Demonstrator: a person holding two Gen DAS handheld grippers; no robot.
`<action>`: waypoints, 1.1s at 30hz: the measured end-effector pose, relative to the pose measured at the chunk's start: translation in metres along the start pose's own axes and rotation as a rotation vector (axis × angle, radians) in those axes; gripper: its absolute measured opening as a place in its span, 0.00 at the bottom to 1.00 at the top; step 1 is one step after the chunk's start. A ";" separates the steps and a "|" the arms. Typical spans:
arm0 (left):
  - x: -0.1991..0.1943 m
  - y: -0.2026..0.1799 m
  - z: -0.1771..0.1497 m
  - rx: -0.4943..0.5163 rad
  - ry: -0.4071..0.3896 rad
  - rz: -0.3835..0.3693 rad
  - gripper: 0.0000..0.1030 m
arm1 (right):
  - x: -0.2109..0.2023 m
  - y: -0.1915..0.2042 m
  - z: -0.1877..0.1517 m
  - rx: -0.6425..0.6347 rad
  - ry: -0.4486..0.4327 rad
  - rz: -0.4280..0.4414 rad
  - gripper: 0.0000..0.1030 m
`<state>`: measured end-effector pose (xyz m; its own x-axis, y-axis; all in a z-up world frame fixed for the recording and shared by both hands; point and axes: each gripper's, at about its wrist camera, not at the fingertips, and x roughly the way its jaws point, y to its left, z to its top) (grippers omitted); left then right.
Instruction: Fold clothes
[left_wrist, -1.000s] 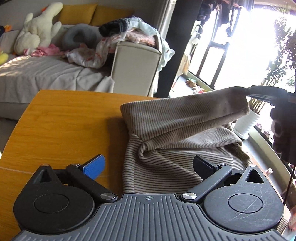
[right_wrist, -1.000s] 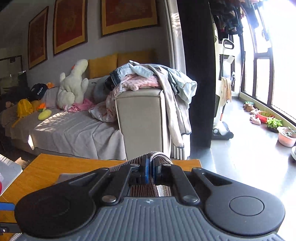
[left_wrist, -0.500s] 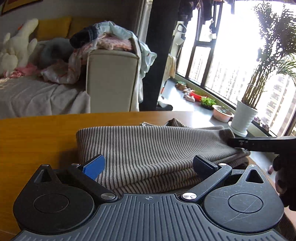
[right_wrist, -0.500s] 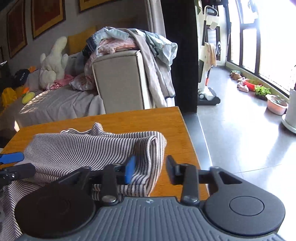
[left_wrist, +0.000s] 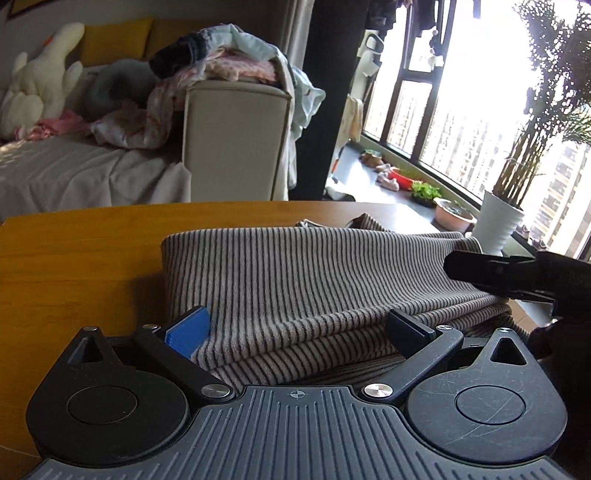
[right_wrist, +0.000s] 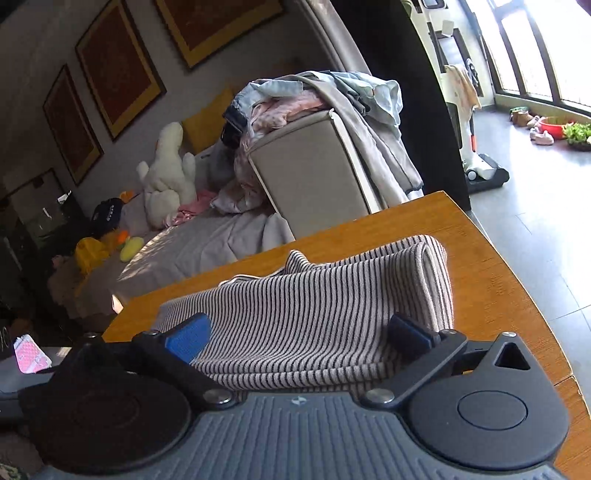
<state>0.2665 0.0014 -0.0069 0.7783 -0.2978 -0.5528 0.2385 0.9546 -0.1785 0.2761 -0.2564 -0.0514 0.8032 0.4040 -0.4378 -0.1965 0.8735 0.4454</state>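
A folded beige garment with thin dark stripes (left_wrist: 314, 280) (right_wrist: 332, 306) lies in layers on the wooden table (left_wrist: 74, 266) (right_wrist: 495, 280). My left gripper (left_wrist: 299, 328) stands open just above its near edge, the cloth lying loose between the wide fingers. My right gripper (right_wrist: 299, 332) has its jaws opening wide over the garment's right end; the pads do not press the cloth. In the left wrist view a finger of the right gripper (left_wrist: 491, 273) reaches in from the right, at the fold's far end.
Behind the table stands a sofa (left_wrist: 232, 140) (right_wrist: 314, 173) piled with loose clothes (left_wrist: 221, 62) (right_wrist: 325, 96); a white plush toy (right_wrist: 166, 173) sits on it. A potted plant (left_wrist: 498, 218) stands by the window. The table's right edge (right_wrist: 517, 258) drops to a tiled floor.
The right gripper went from shut on the garment's lifted end to open, lowering it flat onto the table. The left gripper shifted over the folded cloth and stayed open.
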 end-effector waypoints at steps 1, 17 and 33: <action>-0.001 0.000 -0.001 -0.002 0.000 0.001 1.00 | 0.000 -0.001 -0.001 0.003 -0.002 0.005 1.00; -0.030 -0.003 -0.020 -0.031 0.000 0.044 1.00 | -0.004 0.021 -0.013 -0.101 0.077 0.015 1.00; -0.050 0.001 -0.012 -0.041 -0.070 -0.012 1.00 | 0.012 0.027 -0.001 -0.313 0.115 -0.232 0.41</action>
<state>0.2211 0.0170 0.0110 0.8145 -0.3064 -0.4926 0.2249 0.9495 -0.2188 0.2803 -0.2277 -0.0452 0.7817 0.1987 -0.5912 -0.1936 0.9784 0.0730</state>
